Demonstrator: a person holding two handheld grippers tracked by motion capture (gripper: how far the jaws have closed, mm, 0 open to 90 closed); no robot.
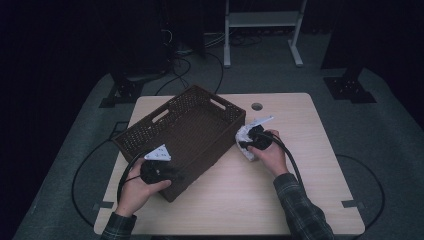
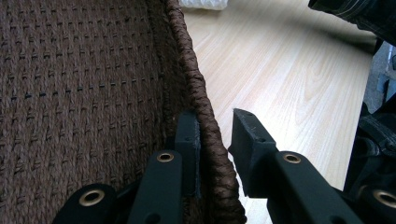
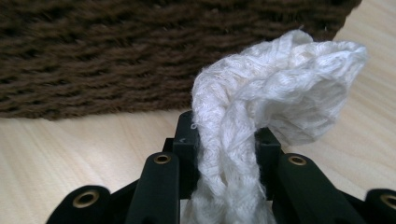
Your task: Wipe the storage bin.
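A dark brown woven basket stands at an angle on the left half of the table, with nothing inside it. My left gripper sits at its near corner. In the left gripper view the jaws straddle the braided rim, one inside and one outside, and my left gripper is shut on it. A crumpled white cloth lies against the basket's right wall. My right gripper is shut on that cloth, which bulges up between the jaws just above the tabletop.
The light wooden table has bare surface to the right of and in front of the basket. A round cable hole sits near its far edge. Cables trail off the left side, and dark stands and a white frame stand beyond.
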